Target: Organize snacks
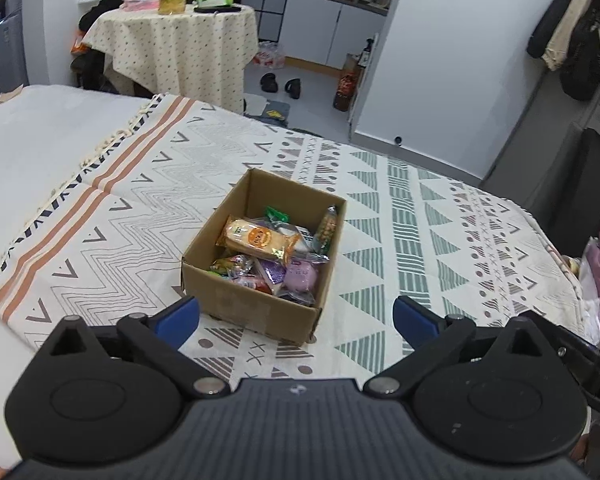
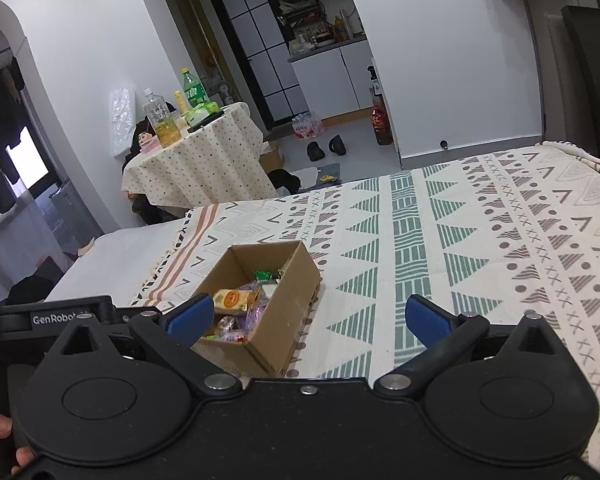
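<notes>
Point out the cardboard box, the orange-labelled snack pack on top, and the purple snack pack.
cardboard box [image 1: 256, 312]: left wrist view, on its near outer wall.
orange-labelled snack pack [image 1: 256, 238]: left wrist view, on its round orange label.
purple snack pack [image 1: 302, 276]: left wrist view, on the middle of its wrapper.

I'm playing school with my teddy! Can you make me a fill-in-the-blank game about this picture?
1. The snacks lie inside a cardboard ____.
2. The box sits on a patterned ____.
3. Both the left gripper and right gripper are ____.
4. The long orange snack packet lies on ____ of the other snacks.

Missing words: box; blanket; open; top
</notes>
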Tool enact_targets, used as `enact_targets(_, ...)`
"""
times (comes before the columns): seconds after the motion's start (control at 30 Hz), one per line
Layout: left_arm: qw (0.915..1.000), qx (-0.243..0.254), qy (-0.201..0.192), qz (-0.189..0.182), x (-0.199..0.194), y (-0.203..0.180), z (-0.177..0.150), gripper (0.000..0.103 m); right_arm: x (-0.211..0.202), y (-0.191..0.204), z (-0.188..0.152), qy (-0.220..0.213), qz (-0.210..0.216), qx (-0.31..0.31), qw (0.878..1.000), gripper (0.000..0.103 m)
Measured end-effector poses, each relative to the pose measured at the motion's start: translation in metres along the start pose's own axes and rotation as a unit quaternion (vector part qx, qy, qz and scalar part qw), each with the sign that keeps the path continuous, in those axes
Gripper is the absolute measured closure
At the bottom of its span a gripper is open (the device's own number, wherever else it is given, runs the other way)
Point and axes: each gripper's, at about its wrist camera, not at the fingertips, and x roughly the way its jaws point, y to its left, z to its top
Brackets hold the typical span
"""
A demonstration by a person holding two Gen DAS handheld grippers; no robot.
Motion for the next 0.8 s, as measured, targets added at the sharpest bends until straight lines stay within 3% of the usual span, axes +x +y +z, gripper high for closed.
enact_targets(0.8, 0.9981, 0.049, -0.023, -0.029, -0.074, 0.004, -0.022, 0.0, -0.083, 0.008, -0.019, -0.021, -0.021, 0.003, 1.0, 0.0)
